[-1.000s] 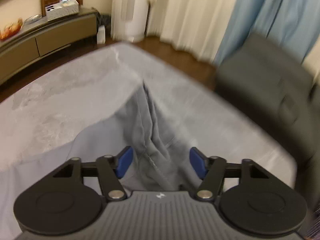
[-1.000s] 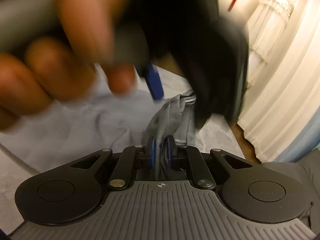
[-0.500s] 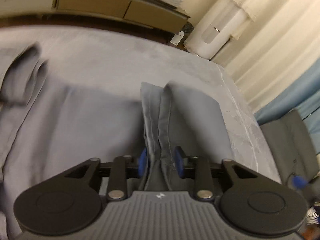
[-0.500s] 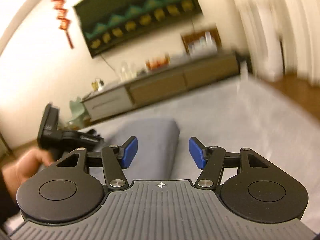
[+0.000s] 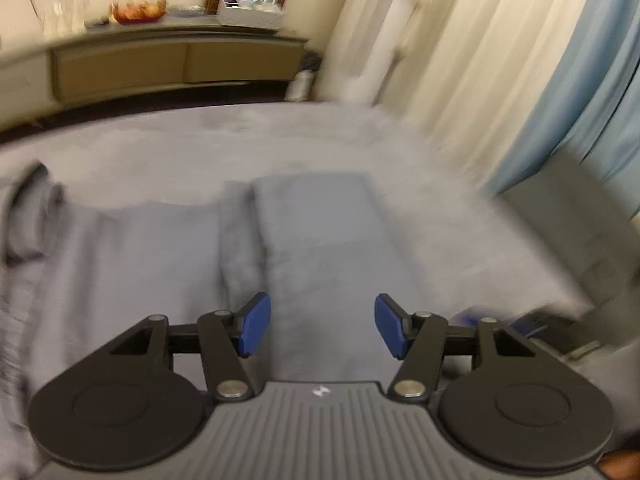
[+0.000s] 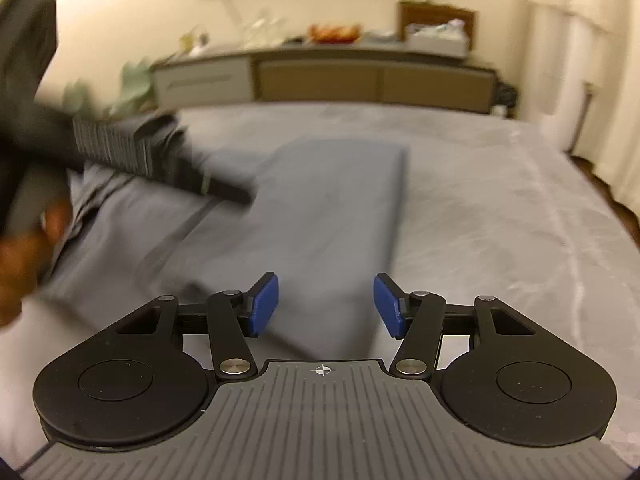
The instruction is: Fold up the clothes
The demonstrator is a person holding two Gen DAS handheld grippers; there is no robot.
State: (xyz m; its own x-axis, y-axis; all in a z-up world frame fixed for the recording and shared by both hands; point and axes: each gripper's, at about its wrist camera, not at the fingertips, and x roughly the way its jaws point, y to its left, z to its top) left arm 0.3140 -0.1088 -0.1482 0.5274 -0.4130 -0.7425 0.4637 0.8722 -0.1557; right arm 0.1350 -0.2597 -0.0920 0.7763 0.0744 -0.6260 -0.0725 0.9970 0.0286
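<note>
A grey-blue garment (image 5: 320, 232) lies on the grey bed cover, one part folded over into a flat band with a ridge (image 5: 238, 240) along its left side. My left gripper (image 5: 322, 330) hovers open above the near end of that band, nothing between its blue pads. In the right wrist view the same garment (image 6: 332, 208) stretches away as a flat folded strip, and my right gripper (image 6: 324, 306) stands open over its near end. The other gripper (image 6: 120, 140), held by a hand (image 6: 24, 260), shows blurred at the left above bunched cloth.
The bed cover (image 6: 500, 208) spreads wide to the right of the garment. A low sideboard (image 6: 360, 76) with boxes and a bowl runs along the far wall. Cream and blue curtains (image 5: 500, 60) hang at the right, with a dark chair (image 5: 580, 232) beside the bed.
My left gripper has let go of the cloth and opened wide. The fold now lies flat on the bed. My right gripper stays open and has swung to look along the strip.
</note>
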